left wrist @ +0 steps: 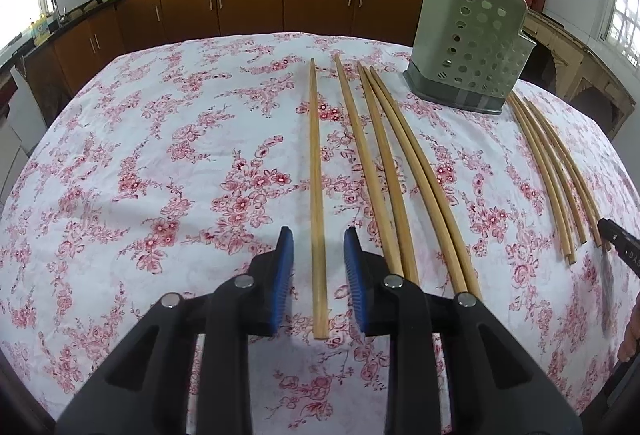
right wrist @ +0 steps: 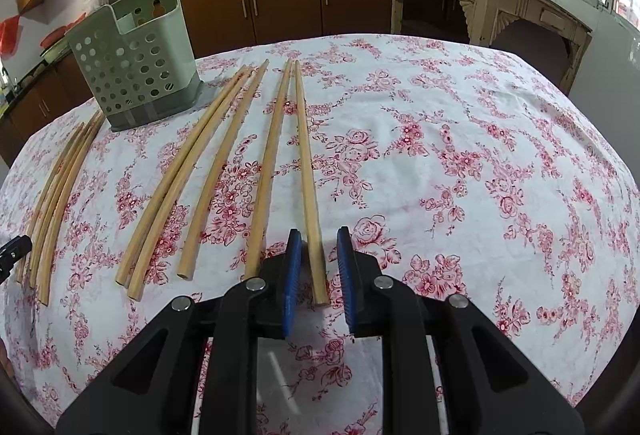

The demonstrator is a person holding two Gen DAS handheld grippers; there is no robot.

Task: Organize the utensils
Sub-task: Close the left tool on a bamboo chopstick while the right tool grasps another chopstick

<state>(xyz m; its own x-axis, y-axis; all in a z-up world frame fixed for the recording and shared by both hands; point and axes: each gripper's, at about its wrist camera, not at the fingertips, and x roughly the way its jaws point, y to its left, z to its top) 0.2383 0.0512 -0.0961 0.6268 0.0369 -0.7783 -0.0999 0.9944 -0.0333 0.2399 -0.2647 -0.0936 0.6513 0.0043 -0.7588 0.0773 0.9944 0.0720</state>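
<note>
Left tongs (left wrist: 316,241) straddle one chopstick (left wrist: 316,195) on the floral tablecloth (left wrist: 160,155), untouched.

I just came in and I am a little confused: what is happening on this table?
A person is sorting chopsticks with two tools. The left hand-held gripper straddles the leftmost chopstick; the right hand-held gripper straddles the rightmost chopstick. All still lie on the floral cloth; the perforated holder looks empty.

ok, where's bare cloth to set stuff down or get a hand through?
Free: the wide cloth left of the leftmost chopstick, out to the table's left edge; likewise the cloth right of the rightmost chopstick in the right view. Crowded: the middle band, chopstick groups both sides of the holder. Each tool, left and right, straddles one.
</note>
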